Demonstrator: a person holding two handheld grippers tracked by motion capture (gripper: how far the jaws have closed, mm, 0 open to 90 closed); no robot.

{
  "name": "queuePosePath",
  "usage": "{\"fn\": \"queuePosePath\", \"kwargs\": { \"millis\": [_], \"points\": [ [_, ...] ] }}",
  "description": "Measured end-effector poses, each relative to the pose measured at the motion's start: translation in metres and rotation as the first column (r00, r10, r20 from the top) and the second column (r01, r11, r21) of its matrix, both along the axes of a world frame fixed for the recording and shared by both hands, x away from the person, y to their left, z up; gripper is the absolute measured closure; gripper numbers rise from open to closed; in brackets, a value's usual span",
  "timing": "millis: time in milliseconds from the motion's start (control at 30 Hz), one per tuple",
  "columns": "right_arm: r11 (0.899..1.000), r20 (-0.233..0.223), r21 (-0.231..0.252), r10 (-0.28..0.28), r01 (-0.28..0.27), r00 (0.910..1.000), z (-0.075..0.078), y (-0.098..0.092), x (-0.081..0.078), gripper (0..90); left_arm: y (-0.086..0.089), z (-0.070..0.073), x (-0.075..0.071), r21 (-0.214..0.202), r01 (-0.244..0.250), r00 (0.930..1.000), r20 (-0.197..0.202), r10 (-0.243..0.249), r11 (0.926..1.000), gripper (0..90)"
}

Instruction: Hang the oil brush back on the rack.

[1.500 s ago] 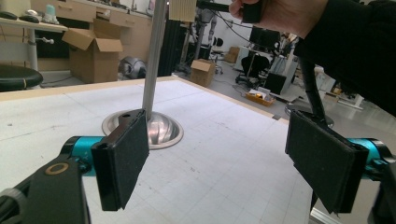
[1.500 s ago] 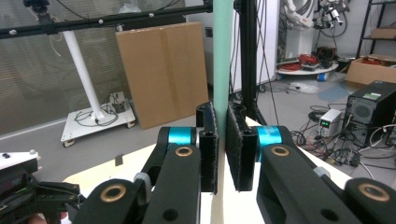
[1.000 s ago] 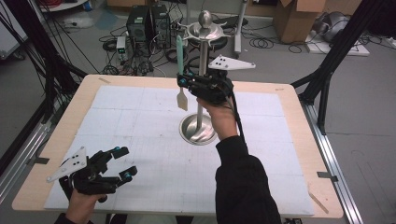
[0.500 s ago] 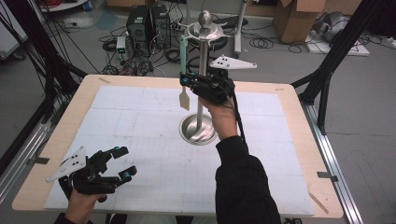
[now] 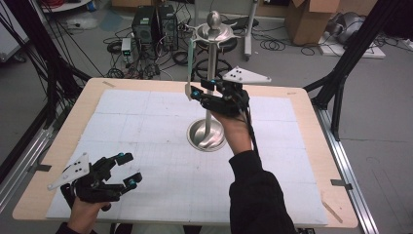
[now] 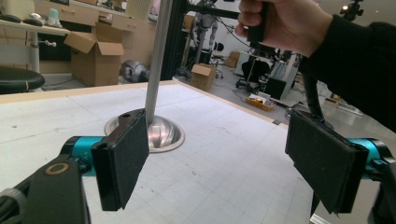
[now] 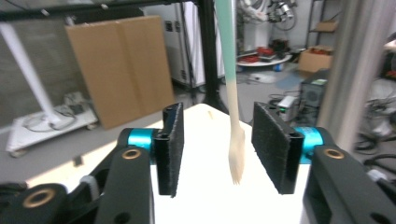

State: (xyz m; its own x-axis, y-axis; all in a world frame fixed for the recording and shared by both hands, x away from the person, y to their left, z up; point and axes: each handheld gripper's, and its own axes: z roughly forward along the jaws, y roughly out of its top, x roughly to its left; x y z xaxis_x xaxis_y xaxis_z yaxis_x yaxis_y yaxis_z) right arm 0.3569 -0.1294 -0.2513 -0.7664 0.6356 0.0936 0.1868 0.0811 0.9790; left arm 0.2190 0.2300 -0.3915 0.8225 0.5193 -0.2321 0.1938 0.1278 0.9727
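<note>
Two grippers on show in the high view. Right gripper (image 5: 195,92) is up beside the steel stand's pole (image 5: 210,83), jaws apart with the hanging utensil (image 5: 189,73) between them, pads not pressing it; jaws have just been opening. Utensil hangs from the stand's top disc (image 5: 214,33), teal handle up, pale blade down. Stand's dish base (image 5: 204,136) sits below that gripper on the table (image 5: 302,146). Left gripper (image 5: 125,169) low at the table's near edge, well apart from the stand, jaws wide, nothing held.

Left gripper view: pads spread wide and empty; stand pole (image 6: 156,65) and base (image 6: 163,135) ahead past the left pad (image 6: 123,158), other hand (image 6: 285,23) above.

Right gripper view: utensil (image 7: 233,116) hangs free between the pads, nearer the right pad (image 7: 273,144), touching neither; blurred pole (image 7: 355,70) just right.
</note>
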Motion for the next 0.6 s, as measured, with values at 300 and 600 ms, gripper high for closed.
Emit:
{"fn": "queuePosePath", "kwargs": {
  "millis": [300, 600],
  "points": [
    [0.995, 0.024, -0.093, -0.027, 0.029, 0.9994, -0.039, -0.032, -0.031, 35.2, 0.003, -0.001, 0.003, 0.01, -0.03, 0.9995, -0.009, 0.03, 0.9995, 21.8],
    [0.987, 0.033, -0.136, -0.081, 0.085, 0.9962, -0.098, -0.104, -0.083, 20.4, 0.005, -0.002, 0.006, 0.03, -0.07, 0.9975, -0.011, 0.07, 0.9971, 21.8]
  ]
}}
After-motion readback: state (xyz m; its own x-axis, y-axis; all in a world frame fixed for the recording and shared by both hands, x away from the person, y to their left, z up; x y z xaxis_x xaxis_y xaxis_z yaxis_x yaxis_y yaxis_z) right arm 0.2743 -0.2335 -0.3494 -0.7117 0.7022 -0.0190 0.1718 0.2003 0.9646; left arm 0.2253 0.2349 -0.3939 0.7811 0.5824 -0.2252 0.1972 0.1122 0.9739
